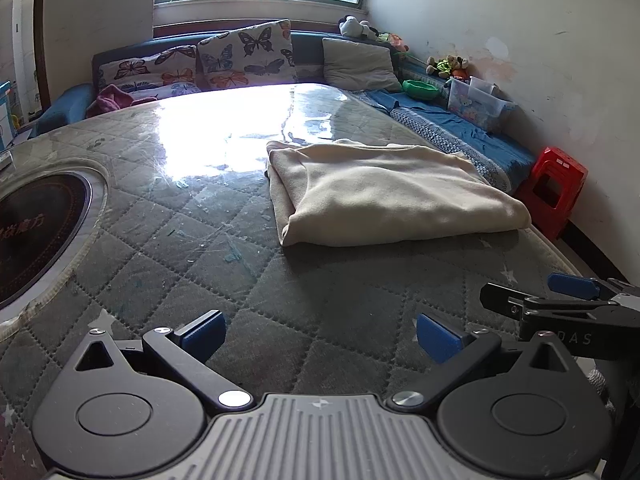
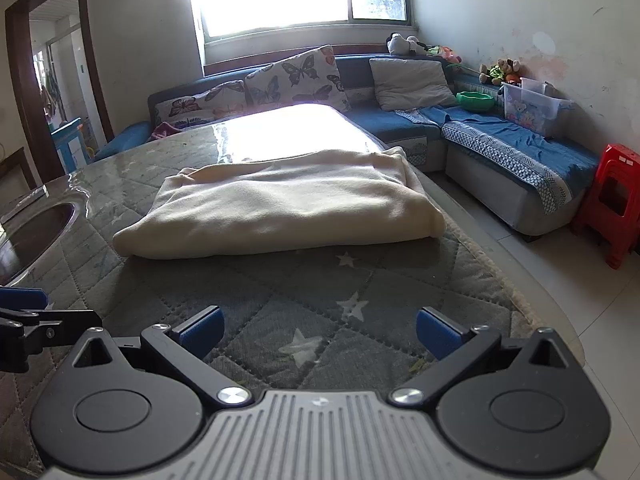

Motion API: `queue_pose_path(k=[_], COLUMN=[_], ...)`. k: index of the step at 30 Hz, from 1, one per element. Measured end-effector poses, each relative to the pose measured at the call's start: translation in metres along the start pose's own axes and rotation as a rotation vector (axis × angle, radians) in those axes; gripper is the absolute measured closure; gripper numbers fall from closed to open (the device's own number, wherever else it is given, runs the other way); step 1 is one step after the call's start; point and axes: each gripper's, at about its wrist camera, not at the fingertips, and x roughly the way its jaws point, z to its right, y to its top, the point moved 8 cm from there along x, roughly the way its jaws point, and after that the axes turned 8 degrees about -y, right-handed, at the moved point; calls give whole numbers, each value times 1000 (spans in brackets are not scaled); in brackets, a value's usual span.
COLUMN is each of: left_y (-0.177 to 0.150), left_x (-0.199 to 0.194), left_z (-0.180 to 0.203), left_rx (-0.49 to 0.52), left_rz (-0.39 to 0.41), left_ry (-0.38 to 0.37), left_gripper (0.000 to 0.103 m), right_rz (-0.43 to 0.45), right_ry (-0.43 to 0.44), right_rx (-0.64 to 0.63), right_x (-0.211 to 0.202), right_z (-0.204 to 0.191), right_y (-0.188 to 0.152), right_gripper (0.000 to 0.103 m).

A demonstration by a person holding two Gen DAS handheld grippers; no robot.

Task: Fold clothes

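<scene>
A cream garment (image 1: 384, 192) lies folded into a thick rectangle on the grey quilted table cover (image 1: 192, 248); it also shows in the right wrist view (image 2: 280, 208). My left gripper (image 1: 320, 338) is open and empty, low over the table, well short of the garment. My right gripper (image 2: 318, 336) is open and empty, also short of the garment's near edge. The right gripper shows at the right edge of the left wrist view (image 1: 560, 300), and the left gripper at the left edge of the right wrist view (image 2: 24, 316).
A round dark cooktop inset (image 1: 36, 232) sits in the table's left side. A blue corner sofa (image 2: 500, 148) with butterfly cushions (image 1: 248, 56) runs behind and to the right. A red plastic stool (image 2: 616, 200) stands on the floor at right. The table's right edge (image 2: 532, 304) is close.
</scene>
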Motion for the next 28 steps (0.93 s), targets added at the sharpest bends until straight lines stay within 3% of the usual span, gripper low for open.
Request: queue_pose_path(k=[28], left_y=[15], left_x=[12], left_z=[-9], left_rx=[-19], left_rz=[-4], left_ry=[11], left_gripper=[0], right_rz=[-14], right_ry=[13], right_rx=[-13], right_x=[16], right_z=[-9], right_y=[12], right_gripper=[0])
